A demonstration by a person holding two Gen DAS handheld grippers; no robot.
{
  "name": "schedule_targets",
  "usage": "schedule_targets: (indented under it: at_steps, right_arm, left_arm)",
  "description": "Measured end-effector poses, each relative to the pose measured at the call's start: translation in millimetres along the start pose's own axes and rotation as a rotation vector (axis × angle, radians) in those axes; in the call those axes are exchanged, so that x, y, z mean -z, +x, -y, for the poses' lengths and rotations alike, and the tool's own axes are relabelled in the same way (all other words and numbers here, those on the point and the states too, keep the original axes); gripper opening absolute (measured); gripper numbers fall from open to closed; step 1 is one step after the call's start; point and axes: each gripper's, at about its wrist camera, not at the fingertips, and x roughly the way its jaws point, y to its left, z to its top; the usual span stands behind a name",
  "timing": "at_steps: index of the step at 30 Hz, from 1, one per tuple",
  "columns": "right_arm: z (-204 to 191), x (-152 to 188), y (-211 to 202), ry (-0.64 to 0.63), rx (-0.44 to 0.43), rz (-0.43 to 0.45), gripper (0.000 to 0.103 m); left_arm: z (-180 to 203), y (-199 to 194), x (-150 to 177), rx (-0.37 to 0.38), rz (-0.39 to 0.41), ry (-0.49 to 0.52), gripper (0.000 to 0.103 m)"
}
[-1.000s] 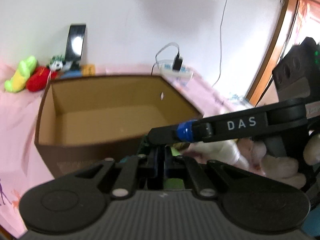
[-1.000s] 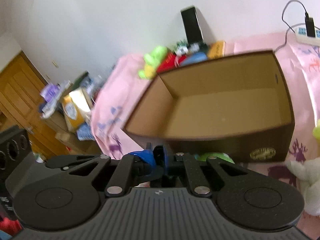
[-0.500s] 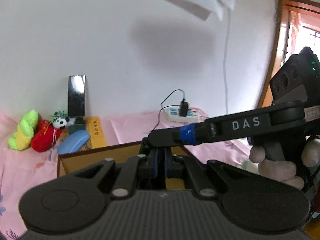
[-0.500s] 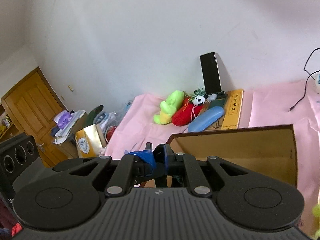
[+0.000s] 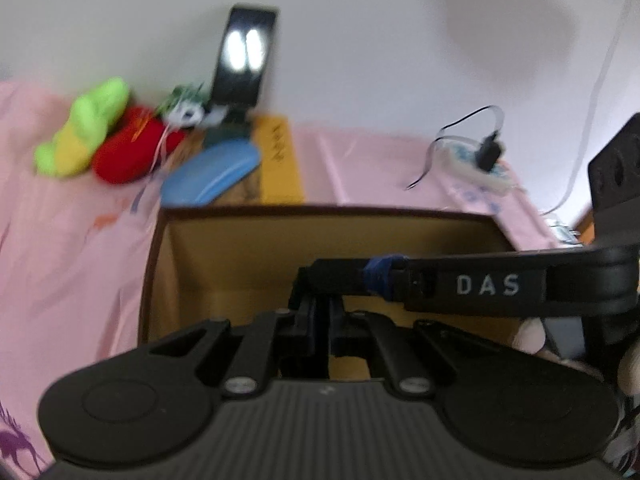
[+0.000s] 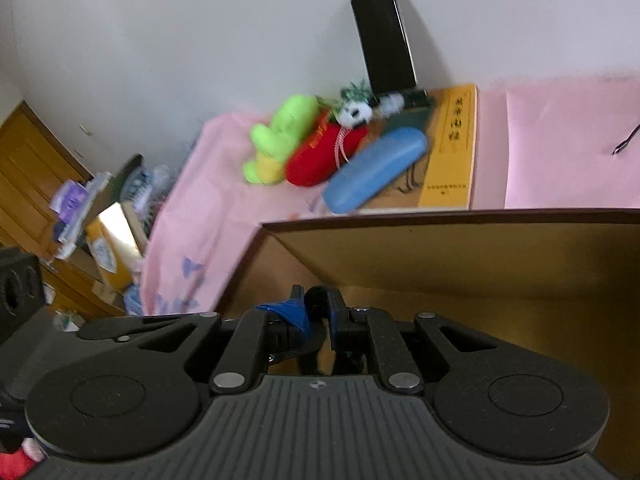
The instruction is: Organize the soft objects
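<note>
An open brown cardboard box (image 5: 224, 248) sits on the pink cloth, and what shows of its inside is bare. Beyond its far left corner lie a green and yellow plush (image 5: 84, 128), a red plush (image 5: 132, 156) and a small panda plush (image 5: 184, 114); the same green plush (image 6: 280, 136), red plush (image 6: 320, 156) and panda (image 6: 354, 112) appear in the right wrist view. My left gripper (image 5: 320, 320) is shut over the box with nothing in it. My right gripper (image 6: 320, 312) is shut and empty too; its taped finger (image 5: 384, 276) crosses from the right, tip beside the left gripper.
A blue case (image 6: 376, 176), a yellow book (image 6: 452, 148) and a propped phone (image 6: 384, 40) stand by the plush toys against the white wall. A power strip (image 5: 476, 164) with a cable lies at the back right. Bags and clutter (image 6: 104, 232) sit off the left edge.
Both views tipped up from the box interior to the wall, then came down and closer to the box's far side and the toys. Both grippers stayed shut.
</note>
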Motion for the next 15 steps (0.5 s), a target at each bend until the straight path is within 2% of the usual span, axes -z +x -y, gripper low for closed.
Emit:
schedule_targets:
  at_steps: [3, 6, 8, 14, 15]
  right_arm:
    - [7, 2, 17, -0.002, 0.023, -0.028, 0.0]
    - [13, 3, 29, -0.011, 0.09, -0.052, 0.001]
    - [17, 4, 33, -0.011, 0.135, -0.066, 0.002]
    - [22, 3, 26, -0.028, 0.257, -0.06, 0.002]
    - [21, 3, 21, -0.03, 0.278, -0.052, 0.002]
  left_arm:
    - [-3, 15, 1, -0.068, -0.062, -0.016, 0.005]
    - [-8, 29, 5, -0.133, -0.114, -0.03, 0.005]
    - [-13, 30, 8, -0.15, -0.129, -0.047, 0.005]
    - [-10, 11, 8, -0.167, -0.074, -0.071, 0.018]
    - [-7, 4, 7, -0.166, -0.058, -0.065, 0.023]
